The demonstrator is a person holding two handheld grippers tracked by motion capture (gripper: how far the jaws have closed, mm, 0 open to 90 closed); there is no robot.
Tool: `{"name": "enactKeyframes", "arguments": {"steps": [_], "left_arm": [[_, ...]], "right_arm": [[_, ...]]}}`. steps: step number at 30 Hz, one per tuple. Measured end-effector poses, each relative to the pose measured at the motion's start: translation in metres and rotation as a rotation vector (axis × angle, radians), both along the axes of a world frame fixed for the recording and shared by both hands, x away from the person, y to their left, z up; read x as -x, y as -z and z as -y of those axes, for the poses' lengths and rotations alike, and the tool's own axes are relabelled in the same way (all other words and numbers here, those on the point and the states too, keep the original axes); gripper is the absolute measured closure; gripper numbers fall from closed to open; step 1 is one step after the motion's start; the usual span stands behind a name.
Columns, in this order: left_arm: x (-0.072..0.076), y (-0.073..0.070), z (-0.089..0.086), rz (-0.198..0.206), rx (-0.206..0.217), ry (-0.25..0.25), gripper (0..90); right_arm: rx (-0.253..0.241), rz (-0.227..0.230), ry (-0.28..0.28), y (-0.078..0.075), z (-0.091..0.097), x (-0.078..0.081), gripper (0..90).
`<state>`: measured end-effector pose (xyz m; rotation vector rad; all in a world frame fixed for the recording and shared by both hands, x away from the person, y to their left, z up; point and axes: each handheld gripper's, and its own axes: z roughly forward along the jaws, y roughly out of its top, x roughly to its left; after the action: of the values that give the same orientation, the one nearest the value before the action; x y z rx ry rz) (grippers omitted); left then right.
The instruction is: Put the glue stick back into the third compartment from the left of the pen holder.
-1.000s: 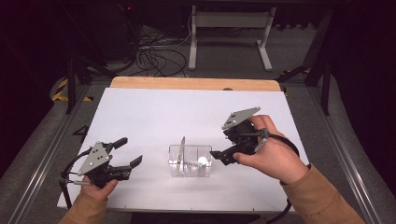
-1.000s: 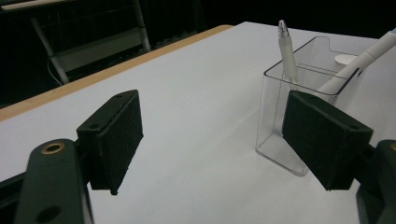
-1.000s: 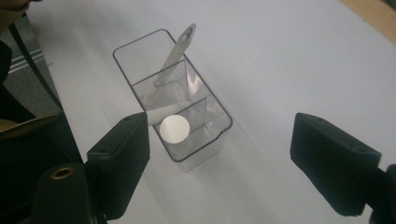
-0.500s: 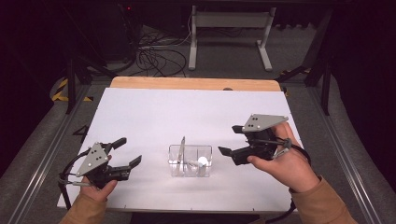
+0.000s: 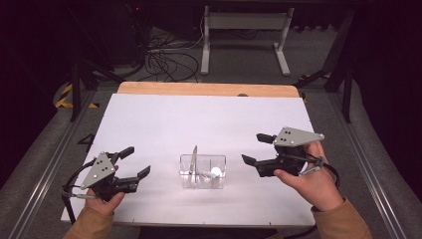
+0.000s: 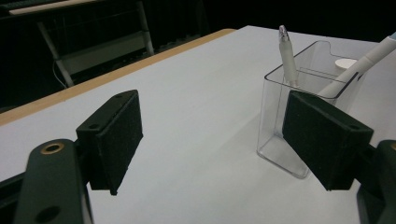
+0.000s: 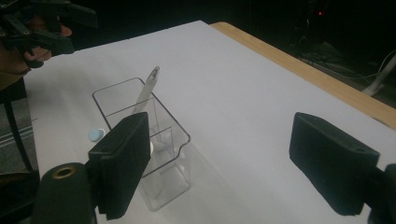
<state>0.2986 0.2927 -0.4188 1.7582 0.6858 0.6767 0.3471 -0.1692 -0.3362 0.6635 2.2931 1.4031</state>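
Clear holder (image 5: 203, 172) between both grippers.

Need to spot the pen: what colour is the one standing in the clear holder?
White pen, best in the left gripper view.

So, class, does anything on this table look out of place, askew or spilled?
Nothing is spilled or damaged. The clear organiser stands upright on the white table, with a pen leaning in one compartment. The one stray item is a small pale blue disc lying loose on the table beside the organiser.
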Motion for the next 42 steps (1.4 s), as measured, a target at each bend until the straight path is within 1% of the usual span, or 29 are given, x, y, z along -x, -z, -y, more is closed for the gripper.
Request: {"name": "enactKeyframes", "arguments": {"steps": [4,6,8,11,13,16,20,21,24,28,30,31,33,35,36,39,41,42], "left_arm": [[0.001,-0.001,0.000,-0.002,0.000,0.002,20.9],[0.001,-0.001,0.000,0.007,-0.003,0.000,20.9],[0.001,-0.001,0.001,0.006,-0.001,0.000,20.8],[0.002,-0.002,0.001,0.012,-0.003,-0.002,20.7],[0.002,-0.002,0.001,0.012,-0.003,-0.001,20.6],[0.004,-0.002,0.001,0.017,-0.007,-0.001,20.5],[0.005,-0.003,0.002,0.017,-0.013,0.000,20.4],[0.005,-0.003,0.002,0.018,-0.015,0.000,20.4],[0.006,-0.003,0.001,0.015,-0.011,0.000,20.3],[0.006,-0.003,0.001,0.016,-0.011,0.000,20.3],[0.006,-0.003,0.000,0.016,-0.012,-0.001,20.3],[0.006,-0.003,0.000,0.016,-0.013,-0.001,20.3],[0.007,-0.003,0.001,0.004,-0.015,0.003,20.5],[0.007,-0.003,0.001,0.003,-0.020,0.005,20.5],[0.007,-0.003,0.001,0.005,-0.024,0.004,20.4],[0.007,-0.002,0.001,-0.005,-0.014,0.007,20.0],[0.007,-0.001,0.001,-0.003,-0.013,0.002,19.5],[0.007,-0.001,0.001,-0.002,-0.011,0.001,19.3]], "right_arm": [[-0.030,0.025,0.003,0.008,0.006,0.000,20.9],[-0.044,0.039,0.006,0.012,0.009,0.000,20.8],[-0.055,0.047,0.003,0.017,0.012,0.000,20.7],[-0.067,0.045,0.000,0.023,0.015,0.000,21.0],[-0.077,0.052,0.004,0.028,0.017,0.000,21.2],[-0.082,0.074,0.014,0.034,0.020,0.001,21.8],[-0.098,0.075,0.014,0.043,0.023,0.000,22.2],[-0.099,0.072,0.015,0.046,0.024,0.001,22.3],[-0.092,0.081,0.020,0.053,0.026,0.000,22.4],[-0.113,0.072,0.031,0.062,0.031,0.000,22.5],[-0.114,0.072,0.031,0.067,0.032,0.000,22.8],[-0.118,0.063,0.027,0.069,0.033,0.000,23.6],[-0.128,0.059,0.023,0.074,0.035,0.001,24.5],[-0.150,0.068,0.030,0.080,0.038,0.001,24.5],[-0.166,0.062,0.037,0.084,0.040,0.001,24.6],[-0.151,0.050,0.050,0.096,0.044,0.000,25.2],[-0.139,0.043,0.062,0.104,0.047,0.000,25.2],[-0.131,0.032,0.066,0.108,0.047,-0.001,25.3]]}}
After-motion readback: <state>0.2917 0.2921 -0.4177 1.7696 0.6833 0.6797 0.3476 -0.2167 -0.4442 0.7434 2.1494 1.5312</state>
